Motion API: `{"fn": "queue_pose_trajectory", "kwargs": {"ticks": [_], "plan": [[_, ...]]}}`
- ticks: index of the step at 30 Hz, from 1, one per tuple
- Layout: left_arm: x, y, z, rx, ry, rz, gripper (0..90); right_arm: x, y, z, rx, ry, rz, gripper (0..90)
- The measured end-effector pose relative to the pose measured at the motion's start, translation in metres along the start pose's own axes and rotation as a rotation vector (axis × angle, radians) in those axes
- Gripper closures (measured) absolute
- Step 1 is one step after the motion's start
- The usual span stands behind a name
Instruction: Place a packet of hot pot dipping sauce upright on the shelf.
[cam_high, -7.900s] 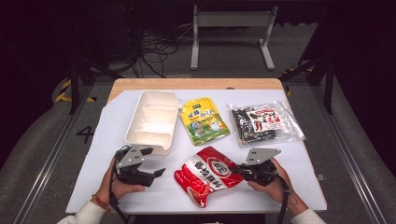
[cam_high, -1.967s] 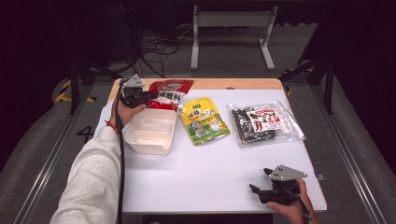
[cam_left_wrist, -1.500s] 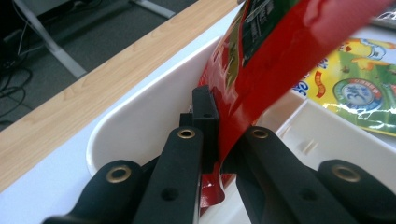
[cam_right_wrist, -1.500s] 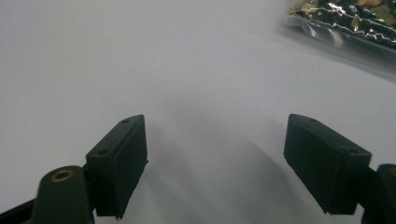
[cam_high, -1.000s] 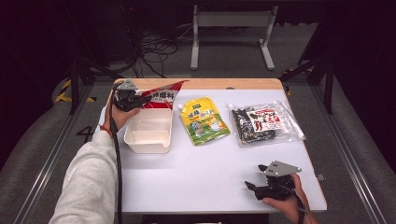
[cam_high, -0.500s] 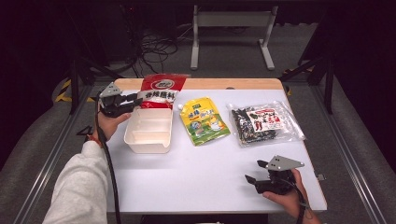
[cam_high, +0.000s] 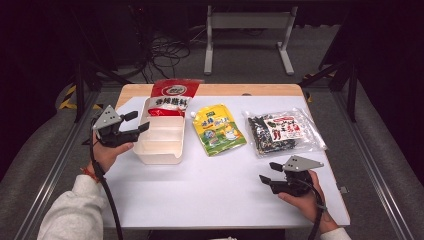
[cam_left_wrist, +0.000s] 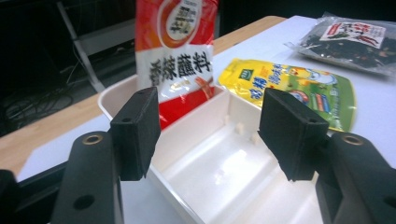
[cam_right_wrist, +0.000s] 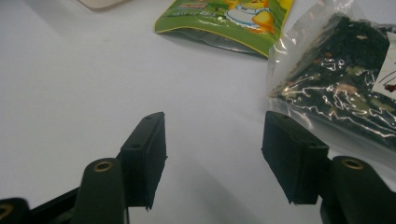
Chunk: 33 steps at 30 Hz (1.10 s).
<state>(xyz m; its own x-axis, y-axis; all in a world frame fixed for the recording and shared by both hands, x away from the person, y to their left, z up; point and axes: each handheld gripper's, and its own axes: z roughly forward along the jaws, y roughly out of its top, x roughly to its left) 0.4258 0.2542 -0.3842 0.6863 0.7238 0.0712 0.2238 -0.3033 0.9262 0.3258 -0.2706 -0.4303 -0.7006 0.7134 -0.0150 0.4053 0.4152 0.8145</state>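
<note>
On the white bench (cam_high: 210, 185), left tongs (cam_high: 136, 122) have just opened off the red foil sauce packet (cam_high: 171, 97), leaning in the white plastic tray (cam_high: 159, 152). Back away gently. Right tongs (cam_high: 267, 172), empty, have been closing.

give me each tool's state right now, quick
Left tool: open, holding nothing, jaws just been opening beside the white tray with the red packet propped in it.
Right tool: open, empty, jaws just been closing over bare table.
</note>
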Motion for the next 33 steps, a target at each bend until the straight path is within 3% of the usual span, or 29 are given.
{"fn": "queue_pose_trajectory", "kwargs": {"ticks": [5,9,10,12,14,16,19,21,25,27,29,31,33], "plan": [[-0.02,-0.013,-0.015,0.016,-0.002,0.018,32.0,-0.004,0.01,0.009,-0.004,-0.001,-0.006,45.1],[-0.032,-0.023,-0.024,0.022,0.005,0.009,32.1,-0.007,0.016,0.017,0.002,-0.002,-0.007,49.7],[-0.041,-0.031,-0.03,0.026,0.029,0.017,35.2,-0.009,0.021,0.023,0.007,0.005,-0.004,56.1],[-0.05,-0.037,-0.033,0.052,0.026,0.04,36.5,-0.011,0.026,0.029,0.016,0.017,-0.005,63.0],[-0.056,-0.042,-0.034,0.062,0.015,0.032,35.6,-0.011,0.031,0.035,0.023,0.014,-0.008,66.8],[-0.065,-0.051,-0.035,0.064,0.008,0.033,35.1,-0.012,0.032,0.037,0.02,0.015,-0.008,67.8],[-0.075,-0.05,-0.041,0.051,0.027,0.038,33.1,-0.014,0.039,0.043,0.018,0.004,-0.014,68.7],[-0.079,-0.05,-0.047,0.033,0.006,0.029,31.6,-0.016,0.041,0.042,0.012,-0.012,-0.02,68.3],[-0.082,-0.054,-0.051,0.041,-0.009,0.026,29.6,-0.023,0.039,0.035,0.001,-0.042,0.003,66.6],[-0.083,-0.057,-0.05,0.05,-0.039,0.021,31.6,-0.028,0.035,0.029,0.005,-0.073,0.015,65.0],[-0.088,-0.059,-0.049,0.069,-0.047,0.05,32.0,-0.035,0.031,0.021,0.002,-0.106,0.024,64.8],[-0.092,-0.061,-0.048,0.083,-0.083,0.061,33.6,-0.043,0.025,0.012,-0.005,-0.138,0.061,64.8],[-0.095,-0.062,-0.046,0.096,-0.088,0.077,33.4,-0.055,0.016,0.002,-0.004,-0.181,0.102,62.2]]}}
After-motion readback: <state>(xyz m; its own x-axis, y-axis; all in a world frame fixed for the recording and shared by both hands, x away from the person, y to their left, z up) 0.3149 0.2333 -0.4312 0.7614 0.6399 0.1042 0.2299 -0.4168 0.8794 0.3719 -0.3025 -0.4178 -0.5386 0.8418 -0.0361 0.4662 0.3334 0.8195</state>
